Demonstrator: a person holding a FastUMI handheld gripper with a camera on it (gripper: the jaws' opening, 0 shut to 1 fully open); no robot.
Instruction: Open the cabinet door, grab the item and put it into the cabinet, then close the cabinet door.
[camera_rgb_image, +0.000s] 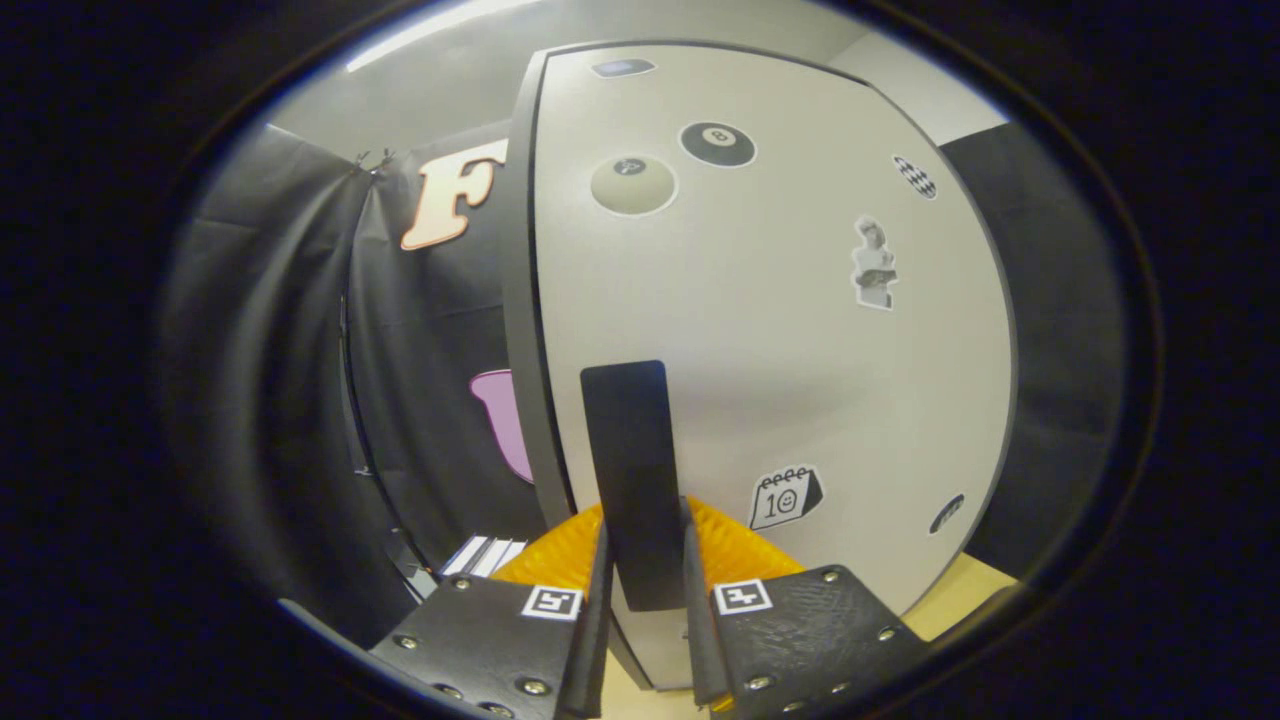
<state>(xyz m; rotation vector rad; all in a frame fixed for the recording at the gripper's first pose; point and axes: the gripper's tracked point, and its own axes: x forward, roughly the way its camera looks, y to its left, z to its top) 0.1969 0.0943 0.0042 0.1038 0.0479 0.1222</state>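
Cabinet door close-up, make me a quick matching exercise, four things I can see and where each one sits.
Things:
1. door handle
2. eight-ball sticker
3. calendar sticker
4. bust sticker

Places:
A. near the door's top
B. between the gripper fingers, which close on it
C. low on the door, beside the handle
D. midway up, far from the handle

Pairs: 1-B, 2-A, 3-C, 4-D

Cabinet door (780, 330) blocks the way ahead. Its handle (630, 480) fills the gap between the gripper (645, 570) fingers. Open room lies beside the door's hinge-free edge

One cabinet door (760, 330), one handle (630, 470), seven stickers, two jaws.
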